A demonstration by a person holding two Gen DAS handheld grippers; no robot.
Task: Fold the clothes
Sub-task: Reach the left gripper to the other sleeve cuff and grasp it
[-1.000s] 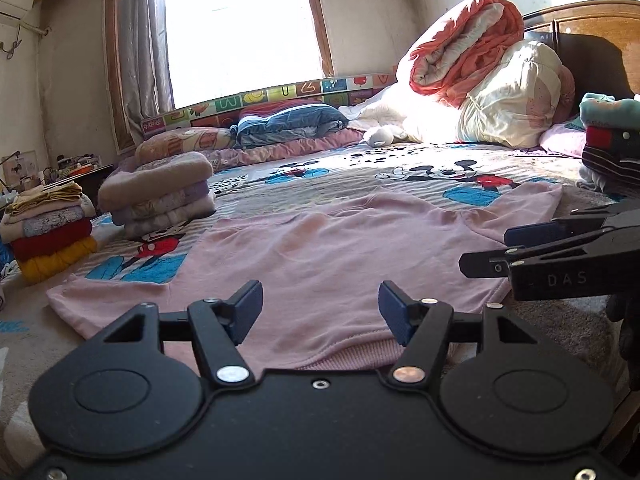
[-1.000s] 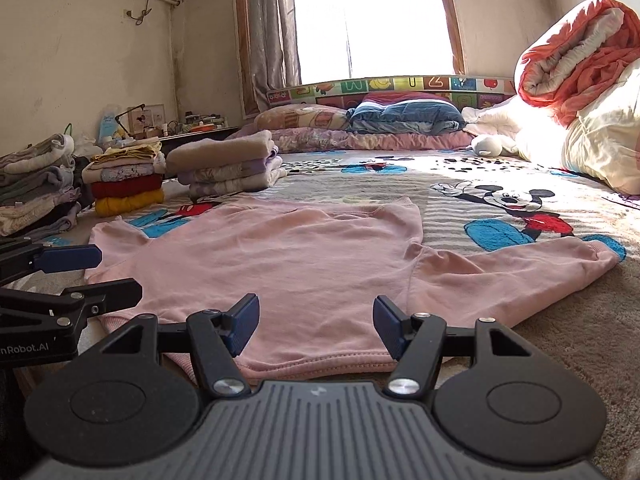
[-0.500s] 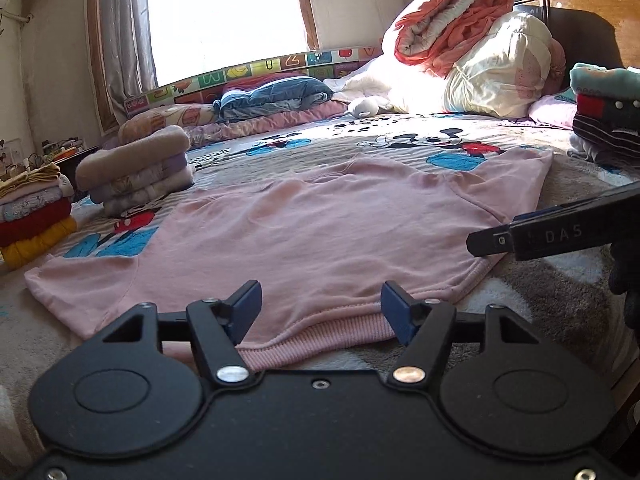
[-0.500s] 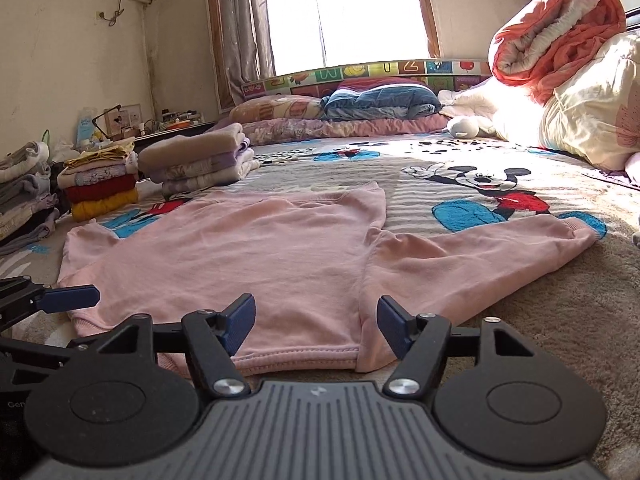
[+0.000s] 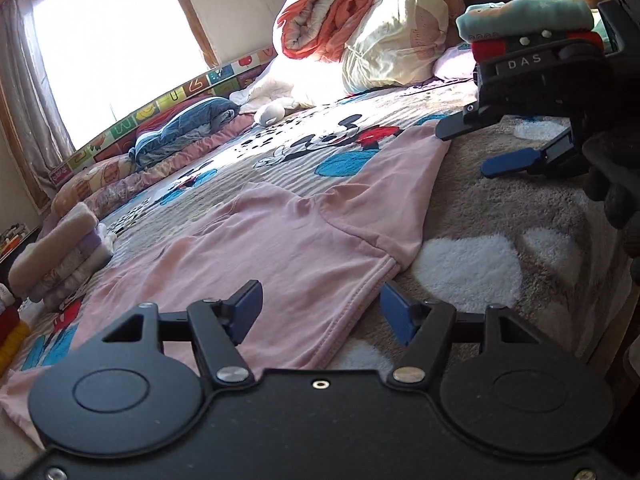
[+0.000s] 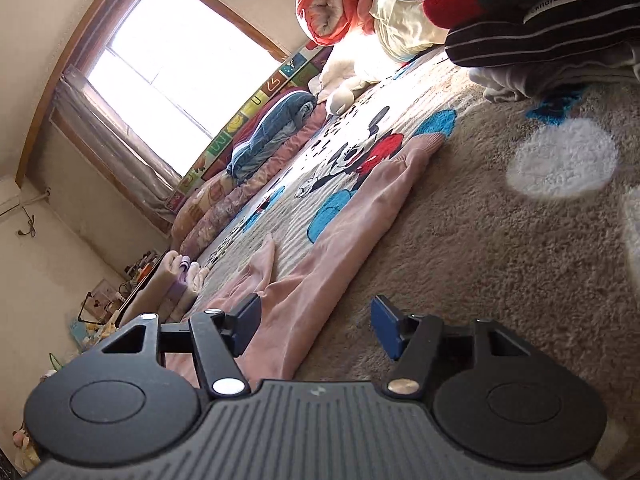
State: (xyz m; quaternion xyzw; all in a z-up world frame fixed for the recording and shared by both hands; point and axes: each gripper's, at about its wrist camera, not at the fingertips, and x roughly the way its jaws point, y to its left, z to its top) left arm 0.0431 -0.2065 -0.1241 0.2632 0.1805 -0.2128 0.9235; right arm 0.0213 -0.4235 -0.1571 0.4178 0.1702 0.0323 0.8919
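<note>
**Both grippers open over the pink sweatshirt's right side**

A pink long-sleeved sweatshirt lies flat on the bed's cartoon-mouse blanket, hem along the near edge and one sleeve reaching toward the headboard end.

The left gripper hangs low over the hem near the garment's right corner. Its blue-padded fingers stand apart, with the hem edge showing between them but no pad pressing on cloth.

The right gripper is rolled steeply to one side above the blanket, just beside the sleeve. Its jaws have just been closing a little, yet they remain spread and nothing is clamped; the sleeve's edge lies under the left finger. In the left wrist view this gripper shows at the right, held by a dark-gloved hand.

Folded clothes are stacked at the far left edge, and another pile sits near the headboard beside rolled bedding.
</note>
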